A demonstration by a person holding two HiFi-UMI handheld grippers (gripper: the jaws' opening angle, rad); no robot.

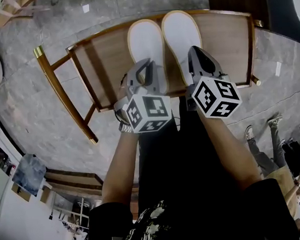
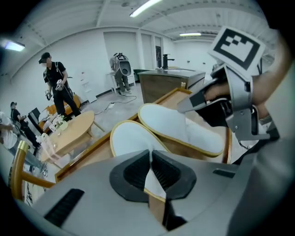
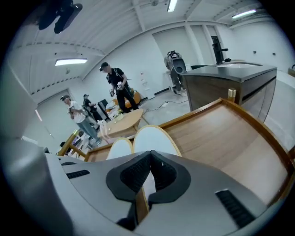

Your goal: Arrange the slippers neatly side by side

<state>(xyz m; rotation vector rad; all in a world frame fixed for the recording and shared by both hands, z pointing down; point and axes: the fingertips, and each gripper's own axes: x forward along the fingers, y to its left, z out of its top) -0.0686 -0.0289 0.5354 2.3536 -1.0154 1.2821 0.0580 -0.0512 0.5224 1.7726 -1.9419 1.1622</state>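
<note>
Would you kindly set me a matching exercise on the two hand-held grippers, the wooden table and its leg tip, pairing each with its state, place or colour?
Column one:
1 left hand-held gripper
2 right hand-held gripper
3 wooden table
4 leg tip

Column two:
A brass-coloured
B shut on the right slipper
C under both slippers
D shut on the left slipper

Pairs: 1-D, 2-B, 3-C, 4-A.
</note>
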